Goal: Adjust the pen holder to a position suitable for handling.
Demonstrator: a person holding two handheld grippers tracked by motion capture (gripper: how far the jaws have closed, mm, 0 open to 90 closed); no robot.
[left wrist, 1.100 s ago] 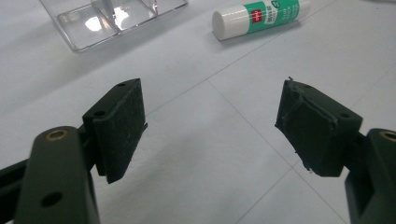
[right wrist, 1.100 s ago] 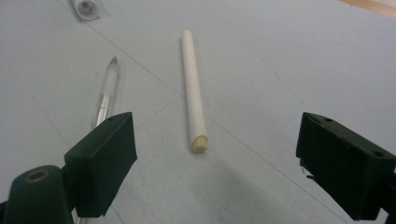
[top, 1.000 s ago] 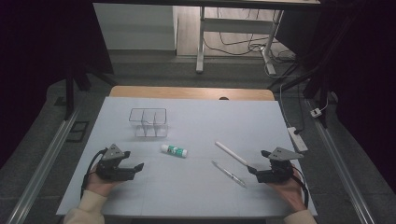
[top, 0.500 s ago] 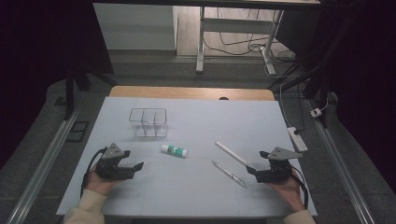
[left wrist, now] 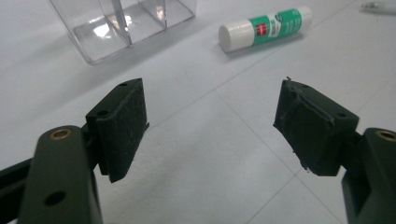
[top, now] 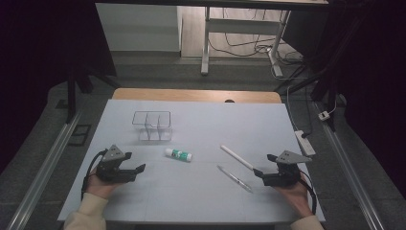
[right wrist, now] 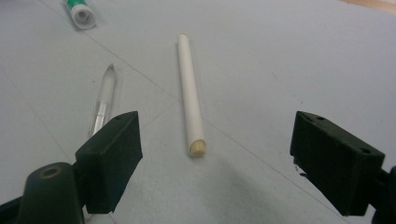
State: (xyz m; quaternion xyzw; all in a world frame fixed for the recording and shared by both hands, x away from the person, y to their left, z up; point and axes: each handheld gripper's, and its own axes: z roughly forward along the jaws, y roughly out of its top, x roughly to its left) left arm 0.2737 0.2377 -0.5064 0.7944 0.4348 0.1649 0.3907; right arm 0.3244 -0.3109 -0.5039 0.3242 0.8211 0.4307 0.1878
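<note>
A white and green glue stick [top: 178,154] [left wrist: 264,28] lies on its side mid-table, with its end also at the top left of the right gripper view [right wrist: 80,12]. Beside it to the right lie a white stick [top: 236,157] [right wrist: 190,93] and a clear pen [top: 234,178] [right wrist: 103,102]. A clear divided box [top: 152,125] [left wrist: 122,24] stands behind my left gripper [top: 133,167] [left wrist: 212,123], which rests open on the table at front left, empty. My right gripper [top: 262,171] [right wrist: 217,161] rests open at front right, its jaws either side of the white stick's near end.
The white table top [top: 201,129] has a wooden strip [top: 196,95] along its far edge. A power strip [top: 304,142] lies off the right edge. Metal rails [top: 43,167] run down both sides, and a desk frame [top: 207,38] stands beyond.
</note>
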